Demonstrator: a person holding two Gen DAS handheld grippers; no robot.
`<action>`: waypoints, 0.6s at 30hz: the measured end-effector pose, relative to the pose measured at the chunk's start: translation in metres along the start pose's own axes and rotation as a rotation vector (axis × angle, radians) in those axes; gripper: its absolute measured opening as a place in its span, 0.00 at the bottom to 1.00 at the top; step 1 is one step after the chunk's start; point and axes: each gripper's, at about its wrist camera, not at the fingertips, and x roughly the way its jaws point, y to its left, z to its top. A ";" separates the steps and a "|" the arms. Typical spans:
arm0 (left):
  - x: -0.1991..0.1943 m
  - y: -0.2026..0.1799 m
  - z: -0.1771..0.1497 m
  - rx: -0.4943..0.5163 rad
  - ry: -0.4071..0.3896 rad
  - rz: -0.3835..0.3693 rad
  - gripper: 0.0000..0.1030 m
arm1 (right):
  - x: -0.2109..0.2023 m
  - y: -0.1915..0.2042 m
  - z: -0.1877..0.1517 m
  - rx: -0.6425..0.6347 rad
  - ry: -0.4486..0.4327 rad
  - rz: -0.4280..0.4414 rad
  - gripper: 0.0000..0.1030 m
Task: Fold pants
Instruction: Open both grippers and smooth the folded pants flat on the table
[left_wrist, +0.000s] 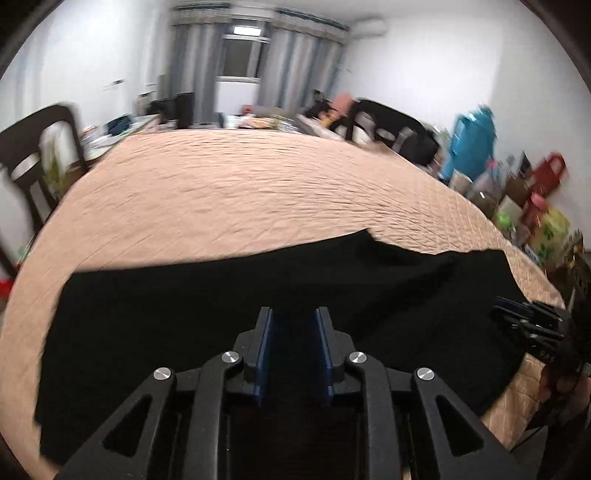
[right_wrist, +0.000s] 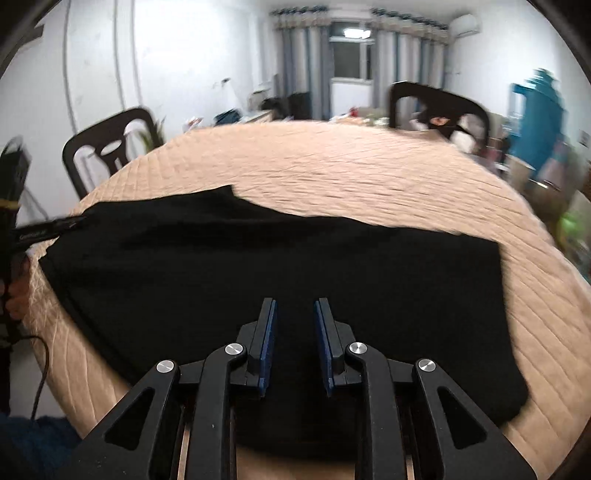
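Observation:
Black pants (left_wrist: 229, 317) lie flat in a wide folded band across the near part of the peach quilted table cover (left_wrist: 240, 192). My left gripper (left_wrist: 294, 312) hovers over the middle of the cloth, its blue-padded jaws apart with nothing pinched between them. My right gripper (right_wrist: 295, 302) is likewise open above the pants (right_wrist: 258, 266), with a clear gap between its pads. The right gripper (left_wrist: 498, 317) also shows at the pants' right end in the left wrist view. At the pants' left corner in the right wrist view is the left gripper (right_wrist: 79, 220).
Dark chairs (right_wrist: 110, 147) stand round the table. Bags and boxes (left_wrist: 524, 199) pile up on the floor at the right by a blue object (left_wrist: 469, 144). Behind the table sit a cluttered desk and a curtained window (right_wrist: 351, 55). A cable (right_wrist: 40, 373) hangs at the left.

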 end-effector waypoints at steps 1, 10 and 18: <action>0.012 -0.007 0.007 0.008 0.023 -0.003 0.25 | 0.010 0.005 0.006 -0.007 0.011 0.004 0.21; 0.054 -0.038 0.022 0.074 0.155 0.004 0.29 | 0.037 -0.040 0.027 0.158 0.086 -0.064 0.21; 0.010 -0.002 -0.023 -0.006 0.081 0.029 0.30 | -0.009 -0.083 -0.019 0.268 0.003 -0.075 0.25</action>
